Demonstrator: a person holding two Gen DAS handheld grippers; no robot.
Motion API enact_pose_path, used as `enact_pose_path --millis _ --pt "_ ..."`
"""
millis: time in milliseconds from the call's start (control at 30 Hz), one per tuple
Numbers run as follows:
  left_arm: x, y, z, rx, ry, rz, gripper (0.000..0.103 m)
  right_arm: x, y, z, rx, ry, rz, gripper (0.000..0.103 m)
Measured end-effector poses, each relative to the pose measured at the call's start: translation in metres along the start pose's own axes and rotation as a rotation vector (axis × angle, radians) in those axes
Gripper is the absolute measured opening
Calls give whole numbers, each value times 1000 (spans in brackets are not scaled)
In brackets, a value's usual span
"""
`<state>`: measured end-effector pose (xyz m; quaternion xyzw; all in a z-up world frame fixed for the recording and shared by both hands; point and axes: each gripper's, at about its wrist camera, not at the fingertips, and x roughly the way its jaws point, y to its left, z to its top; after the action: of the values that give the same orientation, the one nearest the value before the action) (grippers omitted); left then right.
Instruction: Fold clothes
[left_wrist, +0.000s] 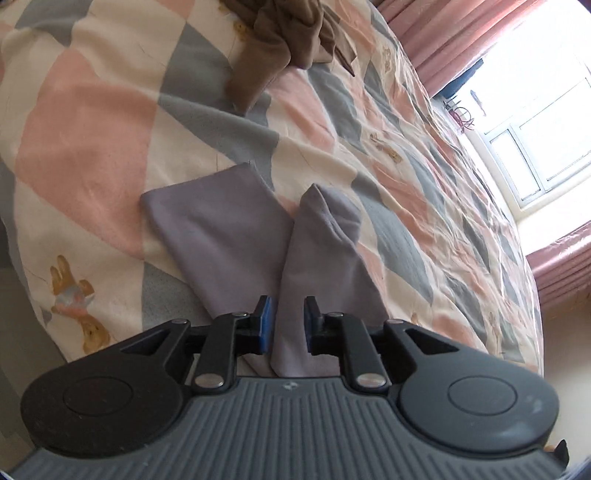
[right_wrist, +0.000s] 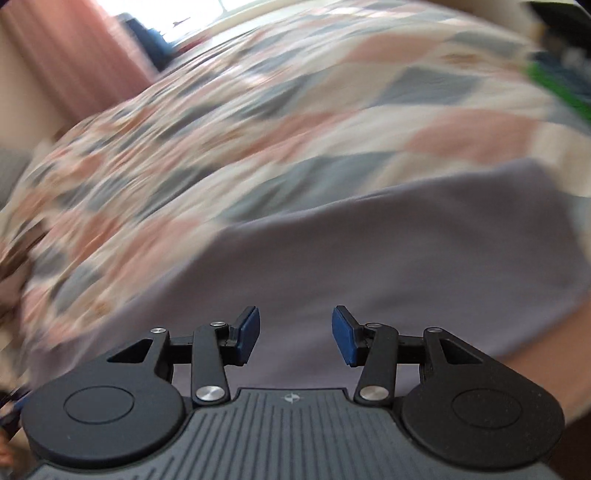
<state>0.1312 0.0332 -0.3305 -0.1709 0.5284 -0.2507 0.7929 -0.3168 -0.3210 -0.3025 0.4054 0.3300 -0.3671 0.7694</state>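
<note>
The left gripper hangs low over a bed whose quilt is a patchwork of pink, grey and cream, with small animal figures printed here and there. Its fingers are apart by a narrow gap, and a raised fold of a lavender-grey garment runs up between the blue pads; whether the pads actually touch the cloth I cannot tell, and they do not look clamped on it. The garment lies on the near part of the quilt in two portions — a flat, smooth panel to the left and a narrower folded-over strip to the right that ends in a rounded, tucked tip. Well beyond it, near the far edge of the bed, sits a crumpled brown garment, unfolded and heaped. Pink curtains hang along the right side, flanking a bright window.

The right wrist view is heavily blurred. The right gripper has its fingers wide apart with nothing between them; the same lavender-grey cloth spreads flat just beneath and ahead of them, filling the lower half of the view. Past it the patchwork quilt stretches away toward a pink curtain at the upper left. A streak of green at the right edge is too smeared to identify.
</note>
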Motion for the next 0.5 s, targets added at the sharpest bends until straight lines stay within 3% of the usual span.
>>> enact_pose_path --millis 100,267,333,367,400,500 --pt "14 7 7 -22 22 -15 30 22 58 16 -75 65 113 47" --pt "44 14 17 -96 92 -86 32 59 139 38 -178 118 218 49" --pt "50 12 19 -101 83 -93 22 76 167 43 -217 143 238 49" --pt "50 9 21 -98 68 -90 1 84 181 45 -234 156 242 49" --pt "43 1 21 -62 29 -76 2 92 194 46 -251 168 247 49" --pt "5 -42 15 182 -125 -36 2 104 222 49 -286 197 288 49"
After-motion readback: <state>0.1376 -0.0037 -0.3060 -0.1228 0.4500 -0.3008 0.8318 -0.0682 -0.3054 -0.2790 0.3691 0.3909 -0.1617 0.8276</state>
